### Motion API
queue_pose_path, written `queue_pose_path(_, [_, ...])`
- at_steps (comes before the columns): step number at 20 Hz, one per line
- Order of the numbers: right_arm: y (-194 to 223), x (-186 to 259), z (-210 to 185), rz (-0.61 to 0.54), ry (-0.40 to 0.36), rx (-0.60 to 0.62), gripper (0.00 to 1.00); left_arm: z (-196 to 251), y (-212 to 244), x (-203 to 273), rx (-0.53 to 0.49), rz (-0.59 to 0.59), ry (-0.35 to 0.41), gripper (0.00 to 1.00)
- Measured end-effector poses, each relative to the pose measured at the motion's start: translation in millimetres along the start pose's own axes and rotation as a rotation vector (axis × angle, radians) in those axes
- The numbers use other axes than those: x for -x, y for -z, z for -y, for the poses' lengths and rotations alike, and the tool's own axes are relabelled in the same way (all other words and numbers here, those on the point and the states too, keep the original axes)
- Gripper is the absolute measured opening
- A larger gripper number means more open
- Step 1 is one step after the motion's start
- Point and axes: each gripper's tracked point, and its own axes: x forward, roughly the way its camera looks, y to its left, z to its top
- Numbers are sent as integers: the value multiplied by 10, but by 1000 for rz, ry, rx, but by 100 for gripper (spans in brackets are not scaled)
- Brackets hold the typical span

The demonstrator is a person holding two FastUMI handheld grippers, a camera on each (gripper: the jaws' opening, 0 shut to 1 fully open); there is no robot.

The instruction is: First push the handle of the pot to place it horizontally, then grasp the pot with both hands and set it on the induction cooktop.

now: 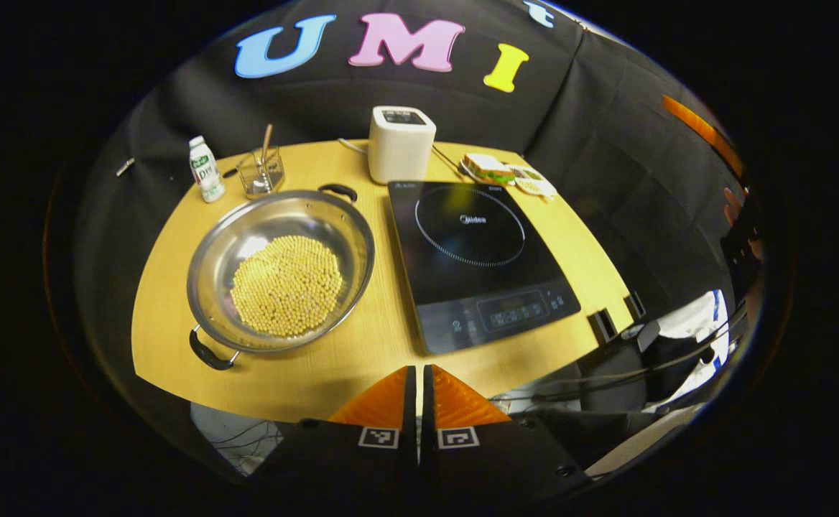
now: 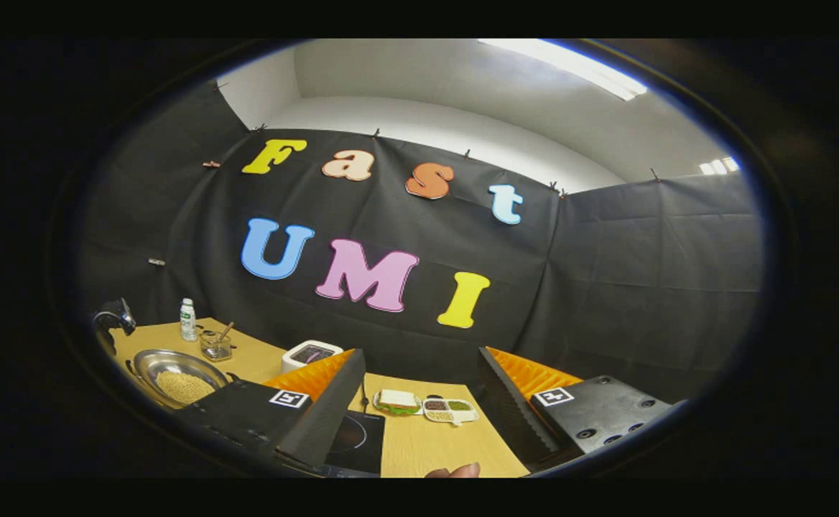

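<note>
The pot (image 1: 281,269), a wide shallow steel pan holding a round heap of pale yellow beans (image 1: 287,285), sits on the wooden bench (image 1: 362,359) just left of the induction cooktop (image 1: 478,262), close to it but not touching. Its two dark handles lie on a slant to the cooktop's near edge: the near handle (image 1: 207,352) points toward the bench's front left, and the far handle (image 1: 338,191) points toward the back, near the cooktop's rear left corner. The cooktop's round heating ring is bare, and its control panel faces the front edge of the bench. Behind the cooktop stands a white box-shaped appliance (image 1: 401,143), and to the right of that lies a sandwich (image 1: 489,169) beside a small divided dish (image 1: 533,181). Behind the pot stand a small white bottle (image 1: 205,169) and a clear glass (image 1: 261,172) with a stick leaning in it. The left tool (image 1: 419,391) hovers above the bench's front edge, in front of the cooktop and apart from the pot, its fingers pressed together with a thin slit between them and nothing held. In the right gripper view, the right tool (image 2: 419,409) is raised and tilted toward the booth wall, its fingers spread wide and empty, with the cooktop (image 2: 358,438) low between them and the pot (image 2: 179,373) far to its left.
</note>
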Motion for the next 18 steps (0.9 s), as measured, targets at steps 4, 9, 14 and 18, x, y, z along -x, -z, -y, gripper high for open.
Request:
queue_pose_path(4, [49,0,9,-10,0,5,97,-354,51,-30,2,-65,53,5])
queue_pose_path(9, [69,7,2,-9,-9,25,97,-722,165,-151,59,-177,116,6])
queue_pose_path(14, [116,16,-10,-15,-16,38,97,-1145,266,-330,15,-242,34,5])
queue_pose_path(18, [124,25,-2,-16,-17,50,97,-1348,256,-413,34,-257,-17,5])
